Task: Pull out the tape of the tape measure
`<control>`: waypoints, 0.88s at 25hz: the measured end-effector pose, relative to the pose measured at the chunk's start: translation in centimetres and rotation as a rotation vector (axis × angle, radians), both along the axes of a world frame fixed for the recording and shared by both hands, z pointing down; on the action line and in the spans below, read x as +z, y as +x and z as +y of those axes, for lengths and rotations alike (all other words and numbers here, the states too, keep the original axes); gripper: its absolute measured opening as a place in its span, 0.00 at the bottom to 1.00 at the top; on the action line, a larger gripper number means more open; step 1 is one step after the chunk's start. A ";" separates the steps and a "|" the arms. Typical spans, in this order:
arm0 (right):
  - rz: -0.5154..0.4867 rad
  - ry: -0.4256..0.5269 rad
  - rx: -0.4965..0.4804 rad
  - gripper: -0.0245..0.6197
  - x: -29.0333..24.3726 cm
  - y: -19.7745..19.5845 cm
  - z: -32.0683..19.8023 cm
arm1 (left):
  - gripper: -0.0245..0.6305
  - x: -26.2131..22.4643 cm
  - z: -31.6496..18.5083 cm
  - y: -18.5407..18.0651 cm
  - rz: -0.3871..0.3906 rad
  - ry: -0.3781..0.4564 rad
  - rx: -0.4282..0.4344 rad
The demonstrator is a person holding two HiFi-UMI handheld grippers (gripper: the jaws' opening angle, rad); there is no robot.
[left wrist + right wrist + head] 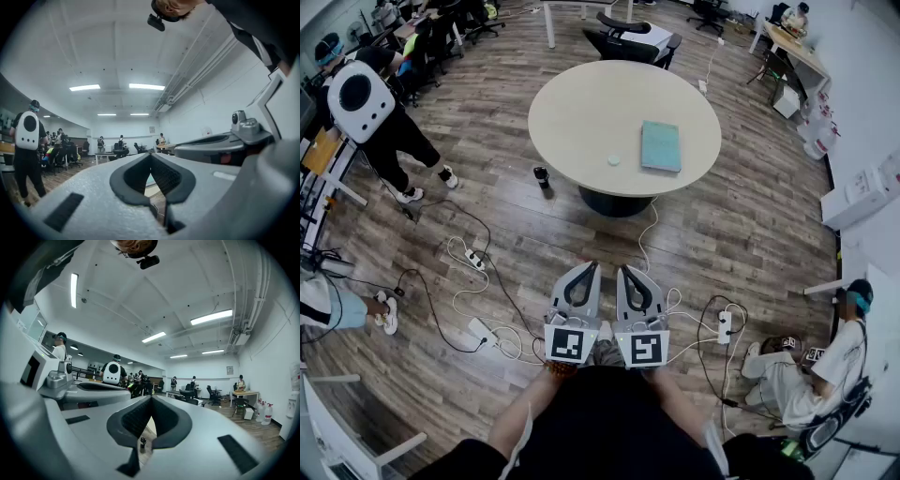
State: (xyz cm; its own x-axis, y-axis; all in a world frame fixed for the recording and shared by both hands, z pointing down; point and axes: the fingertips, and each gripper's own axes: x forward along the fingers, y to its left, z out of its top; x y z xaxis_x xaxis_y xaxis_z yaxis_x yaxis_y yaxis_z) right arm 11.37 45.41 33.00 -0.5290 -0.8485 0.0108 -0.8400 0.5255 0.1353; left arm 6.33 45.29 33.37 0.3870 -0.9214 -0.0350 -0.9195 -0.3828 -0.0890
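**Both grippers shut and empty, tape measure well out of reach on the table**

The round table [581, 103] stands out in the middle of the wooden floor, well apart from the person holding the grippers. On it lies a teal notebook [661, 145]. Just beside that, towards the near edge, is a small pale disc [613, 160], which I take to be the tape measure. It is too small from here to make out its tab or any button. A dark bottle [542, 176] stands on the floor by the table's foot, and cables trail across the boards in between.

The left gripper [586, 266] and the right gripper [626, 270] are held side by side close to the body and pointing level. In each gripper's own view the jaws meet at the tips with nothing between them.

A case that size looks light and smooth, so it will likely skate across the tabletop if it is nudged. My guess is that one gripper should clamp the case across its flat faces while the other pinches the tab at the end of the tape. The tape itself should be thin and bendy, and probably sprung, so it will tug back and wants a firm, straight pull.
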 end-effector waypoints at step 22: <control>-0.034 -0.051 -0.026 0.04 2.5 3.2 -6.2 | 0.05 2.8 -5.0 4.2 -0.033 -0.051 -0.008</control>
